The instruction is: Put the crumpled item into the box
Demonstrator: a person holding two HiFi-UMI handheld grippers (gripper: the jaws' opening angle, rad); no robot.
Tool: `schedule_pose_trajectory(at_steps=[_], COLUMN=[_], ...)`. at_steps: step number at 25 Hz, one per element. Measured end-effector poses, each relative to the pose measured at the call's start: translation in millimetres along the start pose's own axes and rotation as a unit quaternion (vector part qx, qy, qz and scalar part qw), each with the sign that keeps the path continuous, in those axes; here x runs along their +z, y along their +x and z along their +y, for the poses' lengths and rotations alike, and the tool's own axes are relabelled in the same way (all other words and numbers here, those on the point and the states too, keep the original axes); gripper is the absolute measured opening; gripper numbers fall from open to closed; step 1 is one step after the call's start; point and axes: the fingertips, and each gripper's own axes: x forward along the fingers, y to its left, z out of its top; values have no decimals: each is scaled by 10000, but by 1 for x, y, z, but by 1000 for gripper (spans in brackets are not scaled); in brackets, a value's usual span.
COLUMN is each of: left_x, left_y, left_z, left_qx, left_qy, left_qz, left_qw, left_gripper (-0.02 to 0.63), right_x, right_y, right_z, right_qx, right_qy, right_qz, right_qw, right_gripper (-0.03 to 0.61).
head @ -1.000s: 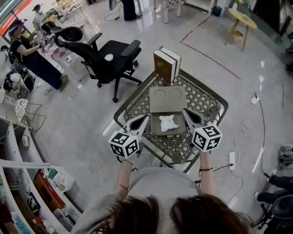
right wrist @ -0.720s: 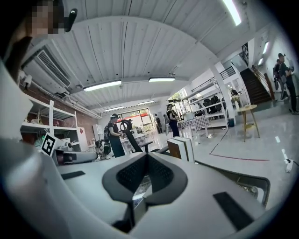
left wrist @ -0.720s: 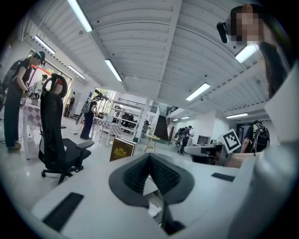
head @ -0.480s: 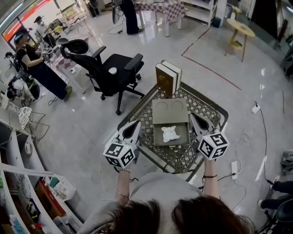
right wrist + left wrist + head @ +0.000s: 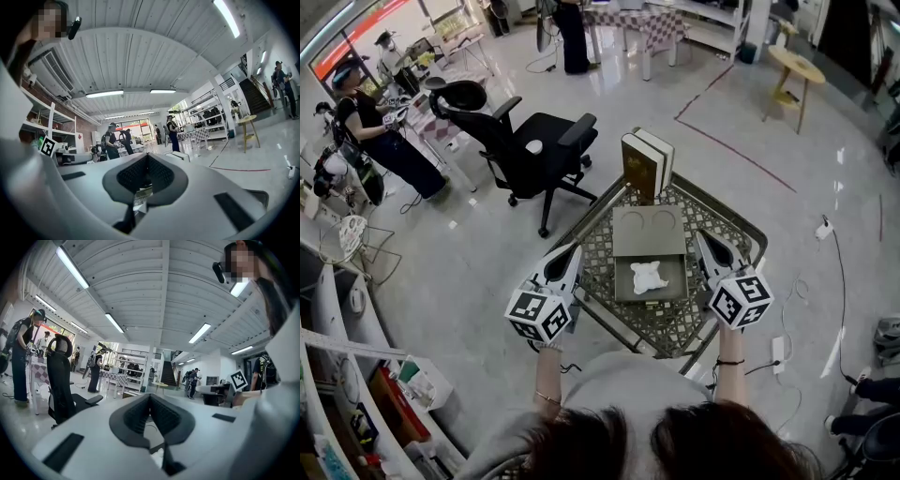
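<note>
**Claws shut and empty, crumpled item lying in the box**

Count it off: one box [image 5: 623, 267], open, with its lid [image 5: 647, 230] folded back flat toward the far side and two round marks on that lid. One crumpled item [image 5: 649, 277], white, lies inside on the box floor. The box sits in the middle of the lattice-topped table [image 5: 727, 216]. Two books [image 5: 639, 167] stand upright side by side at the table's far edge, just beyond the lid. One black chair [image 5: 534, 141] stands on the floor off the table's far left corner, near it but apart. A person [image 5: 380, 131] stands well off to the left.

Two claws in play, one either side of the box. Left claw [image 5: 572, 250] is held level, pointing away from the body, at the table's left rim and clear of the box. Its jaws are together with nothing between them. Right claw [image 5: 702, 236] mirrors it: level, pointing away, above the table just right of the box and not touching it. Its jaws are pressed together too, and empty. Each claw angles slightly inward, so the two tips lean toward the box between them. Both arms [image 5: 546, 375] reach straight out in front, about level with each other.
</note>
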Motion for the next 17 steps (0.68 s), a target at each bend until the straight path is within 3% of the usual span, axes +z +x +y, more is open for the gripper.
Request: schedule_pose_trajectory(at_steps=[17], left_x=[0], left_y=[7], left_z=[-4], left_qx=[-83], left_qy=[59], left_qz=[15], left_qw=[9999], left_gripper=[17], right_x=[4], right_y=[-2], right_z=[-6], right_qx=[-45], right_qy=[-85], right_qz=[-128], right_qw=[9999], right_gripper=[21])
